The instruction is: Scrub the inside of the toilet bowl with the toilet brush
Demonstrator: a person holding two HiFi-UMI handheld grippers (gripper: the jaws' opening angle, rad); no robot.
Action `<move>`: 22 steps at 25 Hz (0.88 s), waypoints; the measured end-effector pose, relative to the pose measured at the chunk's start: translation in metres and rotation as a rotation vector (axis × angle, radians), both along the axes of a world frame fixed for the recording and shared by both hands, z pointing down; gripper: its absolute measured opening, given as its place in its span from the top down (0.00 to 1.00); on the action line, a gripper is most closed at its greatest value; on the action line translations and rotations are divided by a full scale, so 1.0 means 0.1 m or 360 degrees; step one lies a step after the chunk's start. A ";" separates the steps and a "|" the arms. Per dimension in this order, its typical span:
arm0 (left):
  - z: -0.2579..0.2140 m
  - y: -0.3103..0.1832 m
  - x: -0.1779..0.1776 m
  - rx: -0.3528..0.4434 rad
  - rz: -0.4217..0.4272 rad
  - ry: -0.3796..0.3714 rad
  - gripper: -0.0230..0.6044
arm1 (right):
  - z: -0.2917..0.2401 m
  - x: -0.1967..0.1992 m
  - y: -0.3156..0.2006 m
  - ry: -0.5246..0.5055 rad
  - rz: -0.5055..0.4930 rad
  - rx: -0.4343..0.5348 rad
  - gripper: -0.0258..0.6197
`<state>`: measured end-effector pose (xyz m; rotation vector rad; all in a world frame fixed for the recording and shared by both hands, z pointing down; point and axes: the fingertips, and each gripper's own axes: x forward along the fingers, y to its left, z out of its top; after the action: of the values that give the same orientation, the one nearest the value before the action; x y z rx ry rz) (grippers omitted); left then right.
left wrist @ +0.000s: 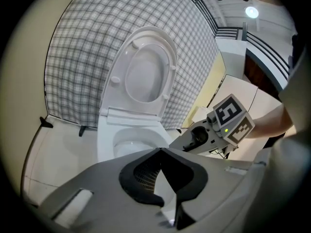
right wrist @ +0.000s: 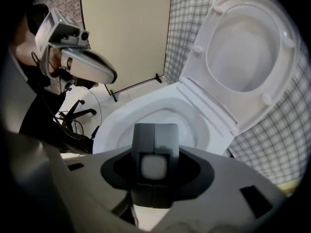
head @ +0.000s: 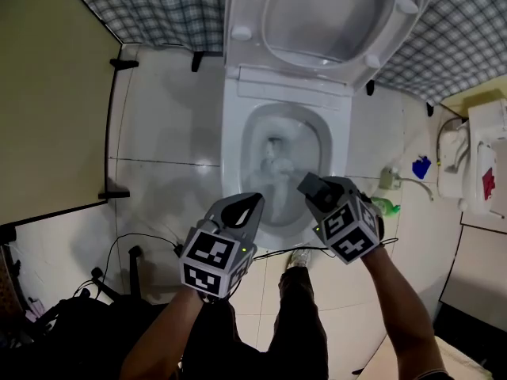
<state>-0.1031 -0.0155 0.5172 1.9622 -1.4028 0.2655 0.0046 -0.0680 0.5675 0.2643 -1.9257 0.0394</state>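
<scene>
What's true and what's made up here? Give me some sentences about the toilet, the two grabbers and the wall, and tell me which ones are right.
1. The toilet seat is flipped up. True.
2. The right gripper is clamped on the grey handle of the toilet brush. True.
3. The left gripper is holding a sponge. False: its jaws are together with nothing between them.
4. The wall behind the toilet is plain red. False: it has a grey and white checked pattern.
</scene>
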 end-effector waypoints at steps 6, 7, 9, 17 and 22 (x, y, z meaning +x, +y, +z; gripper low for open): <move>-0.41 0.03 0.07 0.0044 0.0011 -0.0036 0.95 | -0.94 0.22 -0.03 -0.0231 0.0198 -0.0014 0.67; -0.49 0.02 0.08 0.0054 0.0010 -0.0045 0.95 | -1.11 0.26 -0.04 -0.0266 0.0221 -0.0005 0.67; -0.67 -0.01 0.09 0.0073 0.0010 -0.0070 0.95 | -1.45 0.35 -0.07 -0.0327 0.0251 0.0026 0.67; -1.49 -0.23 0.49 0.0228 0.0122 -0.0126 0.95 | -2.54 0.85 -0.13 -0.0479 0.0378 0.0218 0.67; -1.85 -0.34 1.00 0.0297 0.0247 -0.0113 0.95 | -2.97 1.42 -0.14 -0.0526 0.0537 0.0315 0.67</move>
<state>-0.0029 -0.0490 0.3317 2.2396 -1.3629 0.2860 0.1464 -0.0815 0.2704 0.7533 -2.1949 0.1229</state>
